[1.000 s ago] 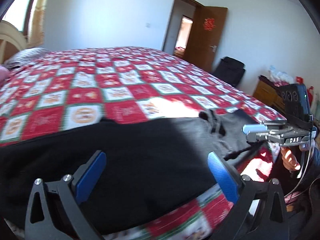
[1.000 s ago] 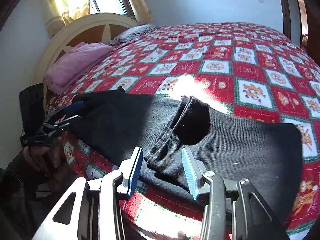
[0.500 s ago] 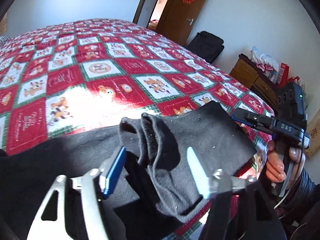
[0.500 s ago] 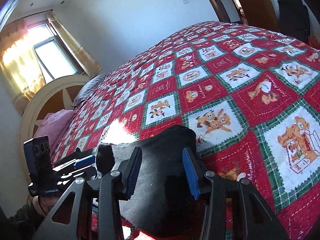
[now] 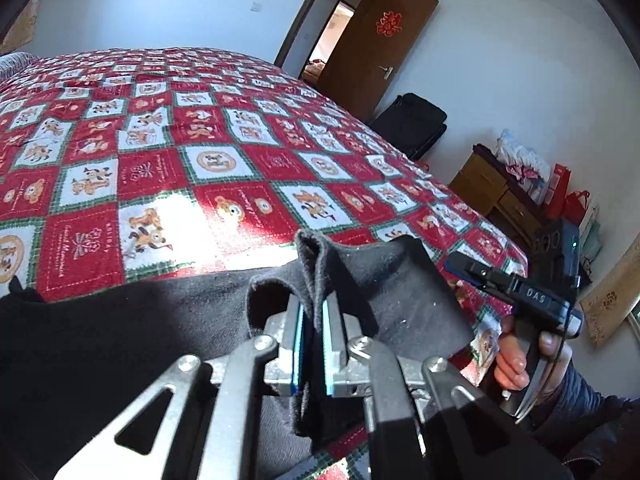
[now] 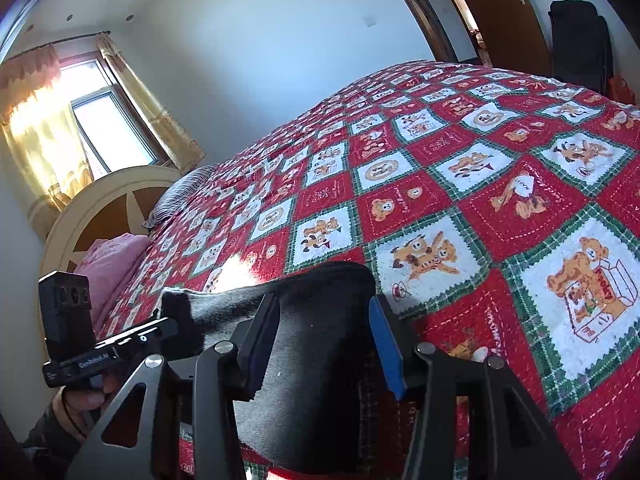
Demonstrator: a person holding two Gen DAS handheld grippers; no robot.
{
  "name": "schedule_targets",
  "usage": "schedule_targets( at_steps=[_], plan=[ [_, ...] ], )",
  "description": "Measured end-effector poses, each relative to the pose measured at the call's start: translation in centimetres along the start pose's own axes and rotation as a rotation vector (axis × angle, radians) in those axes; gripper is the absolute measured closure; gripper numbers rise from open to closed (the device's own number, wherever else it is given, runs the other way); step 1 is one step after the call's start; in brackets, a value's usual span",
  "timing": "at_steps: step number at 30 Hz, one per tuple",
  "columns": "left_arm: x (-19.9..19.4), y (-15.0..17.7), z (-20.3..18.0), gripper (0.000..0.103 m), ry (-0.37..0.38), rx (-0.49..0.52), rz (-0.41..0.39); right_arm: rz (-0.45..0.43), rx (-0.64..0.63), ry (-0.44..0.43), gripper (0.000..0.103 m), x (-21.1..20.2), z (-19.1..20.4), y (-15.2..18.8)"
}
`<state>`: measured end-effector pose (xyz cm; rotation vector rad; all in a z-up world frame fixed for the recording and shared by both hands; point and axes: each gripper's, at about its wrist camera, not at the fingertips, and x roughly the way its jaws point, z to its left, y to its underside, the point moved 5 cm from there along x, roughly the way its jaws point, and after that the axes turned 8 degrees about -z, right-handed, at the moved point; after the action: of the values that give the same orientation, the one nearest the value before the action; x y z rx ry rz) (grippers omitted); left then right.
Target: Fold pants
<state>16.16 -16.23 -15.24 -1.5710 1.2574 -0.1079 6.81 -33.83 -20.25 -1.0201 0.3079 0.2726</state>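
Note:
Black pants (image 5: 120,340) lie along the near edge of the bed. My left gripper (image 5: 312,320) is shut on an upright fold of the pants cloth, which is pinched between its blue pads. In the right wrist view the rounded end of the pants (image 6: 320,360) lies between and under the fingers of my right gripper (image 6: 324,320). Its jaws are opening and the pads stand clear of the cloth. The right gripper (image 5: 456,262), held by a hand, shows beside the pants' end in the left wrist view. The left gripper (image 6: 170,323) shows at the far left of the right wrist view.
A red, white and green checked quilt (image 6: 480,200) covers the bed. A cream headboard (image 6: 100,200), a pink blanket (image 6: 108,260) and a striped pillow (image 6: 180,196) are at its head. A brown door (image 5: 372,52), a black bag (image 5: 412,124) and a wooden dresser (image 5: 492,192) stand beyond the bed.
The left gripper went from wide open to shut on a fold of the pants, after shifting along them toward their end. The right gripper swung to the pants' end and its jaws widened slightly.

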Motion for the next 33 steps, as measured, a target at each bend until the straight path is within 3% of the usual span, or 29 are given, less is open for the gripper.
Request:
schedule_targets(
  at_steps=[3,5,10,13,16,24,26,29,31,33],
  plan=[
    [-1.6,-0.2,1.2,0.094,-0.037,-0.019,-0.004,0.001,-0.030,-0.003,0.054,0.0,0.7,0.3],
    [-1.4,0.2,2.7,0.094,-0.094,-0.032,0.022,-0.001,-0.057,-0.018,0.054,0.0,1.4,0.6],
    [0.3,2.9,5.4,0.094,-0.141,-0.073,0.082,0.030,-0.179,-0.105,0.054,0.1,4.7,2.0],
    [0.8,3.6,6.0,0.094,-0.141,-0.082,0.071,0.154,-0.264,-0.157,0.045,1.5,6.4,4.7],
    [1.0,3.7,6.0,0.088,-0.150,-0.054,0.055,0.268,-0.335,-0.078,0.045,3.8,6.1,7.4],
    [0.7,3.2,6.3,0.087,-0.134,-0.057,0.013,0.141,-0.348,-0.102,0.045,2.5,7.8,4.7],
    [1.0,3.2,6.4,0.087,-0.141,-0.049,0.017,0.157,-0.331,-0.052,0.044,4.0,7.3,4.3],
    [1.2,3.4,6.7,0.086,-0.131,-0.041,0.004,0.249,-0.281,0.022,0.044,6.9,5.1,5.2],
    [1.0,3.4,6.6,0.085,-0.122,-0.047,-0.003,0.227,-0.289,0.019,0.044,6.4,5.5,4.8],
    [0.6,3.5,6.6,0.075,-0.125,-0.044,-0.012,0.198,-0.299,0.025,0.044,5.4,6.1,4.5]
  ],
)
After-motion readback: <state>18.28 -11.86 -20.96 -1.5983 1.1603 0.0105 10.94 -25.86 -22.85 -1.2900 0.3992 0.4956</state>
